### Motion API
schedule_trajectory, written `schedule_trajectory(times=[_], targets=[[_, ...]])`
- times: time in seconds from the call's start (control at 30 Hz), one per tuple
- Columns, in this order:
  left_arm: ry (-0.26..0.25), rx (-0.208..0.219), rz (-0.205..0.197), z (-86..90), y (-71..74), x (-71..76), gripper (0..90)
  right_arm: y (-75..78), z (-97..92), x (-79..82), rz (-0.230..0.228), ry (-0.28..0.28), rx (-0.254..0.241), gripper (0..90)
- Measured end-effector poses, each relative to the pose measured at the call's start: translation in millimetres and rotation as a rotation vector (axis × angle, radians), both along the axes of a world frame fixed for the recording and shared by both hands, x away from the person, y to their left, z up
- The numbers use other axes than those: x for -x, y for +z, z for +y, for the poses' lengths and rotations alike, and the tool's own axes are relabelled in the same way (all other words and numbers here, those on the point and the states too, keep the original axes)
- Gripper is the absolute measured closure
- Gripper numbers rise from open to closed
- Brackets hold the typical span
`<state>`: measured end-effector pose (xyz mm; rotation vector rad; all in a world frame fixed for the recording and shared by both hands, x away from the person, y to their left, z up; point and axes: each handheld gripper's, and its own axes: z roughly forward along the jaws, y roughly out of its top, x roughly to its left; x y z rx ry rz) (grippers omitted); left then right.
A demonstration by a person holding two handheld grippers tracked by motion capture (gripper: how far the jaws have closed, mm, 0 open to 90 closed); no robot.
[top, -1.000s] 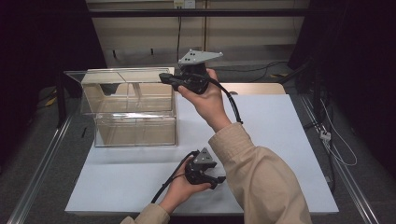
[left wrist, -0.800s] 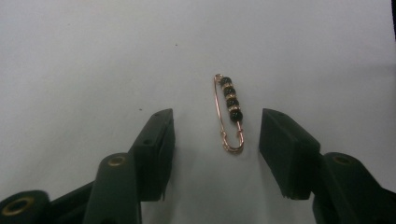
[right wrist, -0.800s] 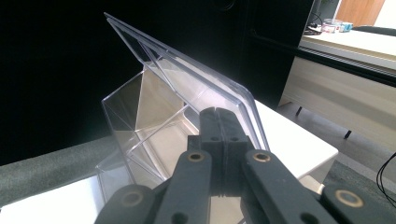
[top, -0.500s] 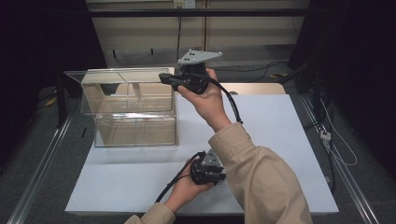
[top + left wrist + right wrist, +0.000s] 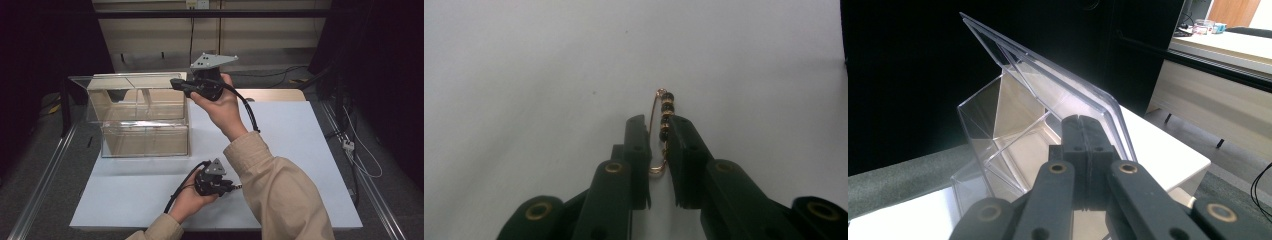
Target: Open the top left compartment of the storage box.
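**Pin picked, box lid up**

While the right gripper (image 5: 176, 83) is clamped on the lid (image 5: 1048, 82) of the clear box (image 5: 145, 135) and holds it up, the left gripper (image 5: 657, 125) has just been closing and now pinches a beaded pin (image 5: 665, 112) on the white table (image 5: 300, 150). I think the pin must next go into the box.

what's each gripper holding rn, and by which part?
Left gripper: beaded safety pin, fingers closed across its middle. Right gripper: clear box's raised lid, pinched at its front edge.
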<state>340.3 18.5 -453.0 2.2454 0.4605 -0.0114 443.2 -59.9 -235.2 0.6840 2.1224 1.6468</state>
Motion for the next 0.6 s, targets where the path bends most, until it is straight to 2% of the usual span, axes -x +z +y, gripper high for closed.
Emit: schedule_trajectory(times=[0.03, 0.1, 0.13, 0.17, 0.2, 0.23, 0.37, 0.4, 0.43, 0.47, 0.5, 0.53, 0.6], targets=[[0.006, 0.011, 0.001, 3.6, 1.1, 0.6, 79.7, 0.0, 0.1, 0.4, 0.0, 0.0, 0.001, 90.0], [0.015, -0.004, 0.011, 11.0, 5.0, 0.2, 79.8, 0.1, 0.2, 1.0, -0.002, 0.0, 0.004, 90.0], [0.025, 0.005, 0.004, 15.7, 4.0, 0.1, 79.8, 0.3, 0.0, 1.1, -0.003, -0.001, 0.004, 90.0], [0.023, -0.016, 0.007, 18.8, 4.8, -0.5, 79.8, 0.7, -0.2, 1.3, -0.002, -0.002, 0.001, 90.0], [0.02, -0.01, 0.005, 23.2, 2.6, -1.8, 79.8, 0.9, -0.2, 1.4, -0.002, -0.002, -0.001, 90.0], [0.028, -0.048, 0.008, 25.9, 3.9, -1.9, 79.8, 0.9, -0.1, 1.4, -0.003, -0.003, -0.001, 90.0], [0.039, -0.011, 0.01, 29.4, 0.9, -2.9, 78.9, 0.5, 0.1, 1.1, -0.003, -0.001, -0.001, 90.0], [0.039, 0.02, -0.012, 27.3, -1.3, -3.3, 77.8, 0.6, 0.1, 0.9, -0.002, -0.001, -0.003, 90.0], [0.037, 0.006, -0.002, 25.5, -0.3, -3.2, 74.2, 0.6, 0.2, 0.8, -0.002, -0.003, -0.004, 90.0], [0.044, 0.029, 0.001, 22.4, -3.0, -2.8, 72.2, 0.6, 0.3, 0.8, -0.002, -0.002, -0.003, 90.0], [0.048, 0.028, -0.005, 19.8, -4.7, -2.7, 68.3, 0.5, 0.4, 0.8, -0.002, -0.001, -0.004, 90.0], [0.037, 0.022, -0.02, 18.6, -5.8, -3.4, 67.2, 0.5, 0.5, 0.9, -0.002, -0.001, -0.003, 90.0], [0.047, 0.03, -0.017, 17.6, -5.9, -3.8, 67.0, 0.6, 0.3, 0.9, -0.001, 0.001, -0.003, 90.0]])
